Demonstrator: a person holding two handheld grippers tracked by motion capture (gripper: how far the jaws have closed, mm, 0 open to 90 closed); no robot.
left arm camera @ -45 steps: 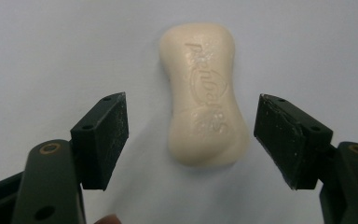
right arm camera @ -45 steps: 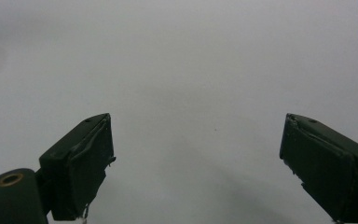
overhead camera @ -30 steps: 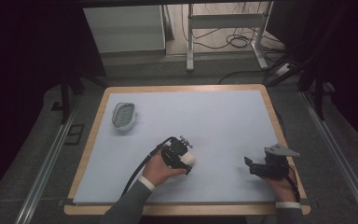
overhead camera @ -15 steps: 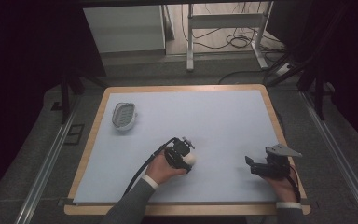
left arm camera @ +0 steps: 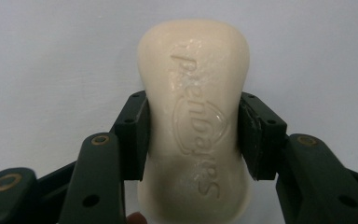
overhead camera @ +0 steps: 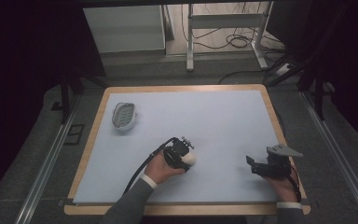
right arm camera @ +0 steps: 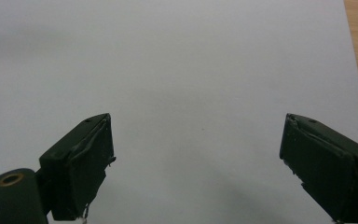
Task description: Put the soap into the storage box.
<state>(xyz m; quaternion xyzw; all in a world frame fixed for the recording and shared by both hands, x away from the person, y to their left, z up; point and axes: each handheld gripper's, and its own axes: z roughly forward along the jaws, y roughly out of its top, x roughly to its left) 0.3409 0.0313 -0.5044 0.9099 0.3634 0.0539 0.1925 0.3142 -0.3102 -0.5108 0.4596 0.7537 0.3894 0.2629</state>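
The left tongs (left arm camera: 193, 140), forearm angled in from below, clamp a cream oval soap bar (left arm camera: 196, 116) at its waist. The right tongs (right arm camera: 196, 163) hover gaping over the pale blue counter (overhead camera: 223, 121).

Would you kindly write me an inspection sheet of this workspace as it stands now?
Surface: pale blue mat on a wood-edged table, flat and bare in the middle.
Job's things: cream soap bar with embossed lettering; soap dish at the far left, apparently empty.
Clutter: nothing seen.
Grippers: left gripper shut on the soap across its narrow waist; right gripper open over bare mat near the right edge.
Cables: black cable trailing from the left gripper; loose cables on the floor beyond.
Surroundings: white cabinet, metal frame legs, dark room.
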